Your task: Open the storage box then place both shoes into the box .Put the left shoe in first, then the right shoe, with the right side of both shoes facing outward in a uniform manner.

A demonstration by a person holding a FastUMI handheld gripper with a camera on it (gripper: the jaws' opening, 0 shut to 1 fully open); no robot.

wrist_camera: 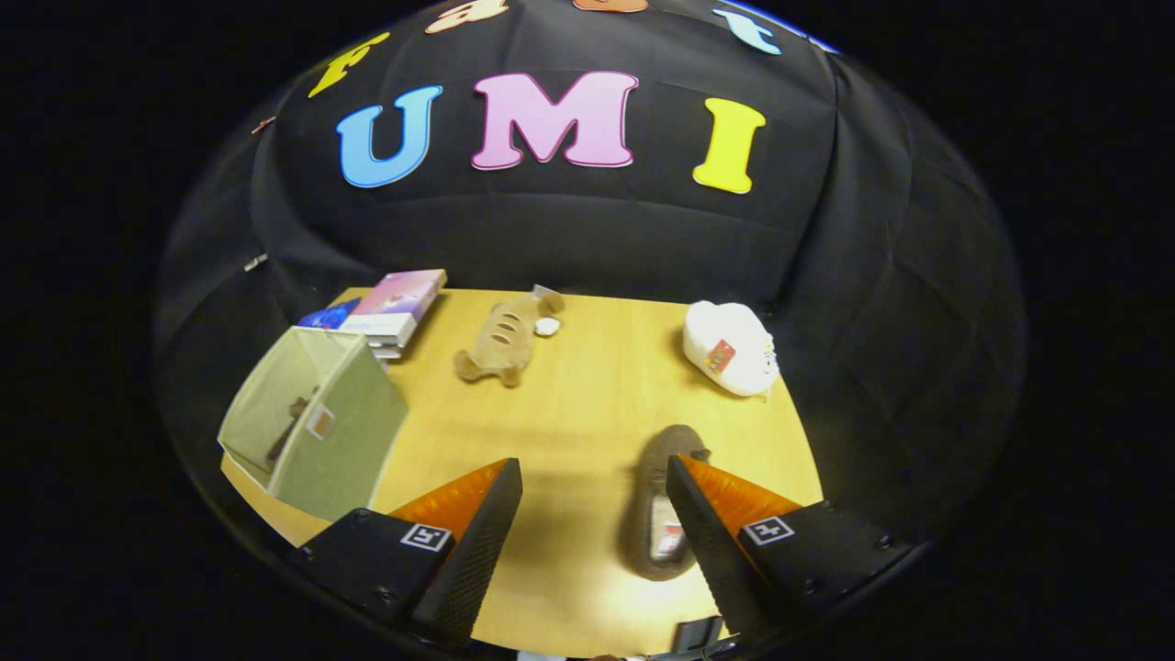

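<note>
Fingers (595, 473) spread wide, holding nothing; brown shoe (659, 514) against right finger; storage box (312, 418) at table (569, 404) corner.

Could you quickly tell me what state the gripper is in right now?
Gripper: open, holding nothing; a brown shoe lies by its right finger.

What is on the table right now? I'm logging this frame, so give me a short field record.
surface: wooden table
storage box: green fabric box, open, left of the fingers
near shoe: brown shoe by the right finger
far item: tan shoe beyond the fingers
other items: white plush, stacked books
gripper: open, holding nothing
</note>
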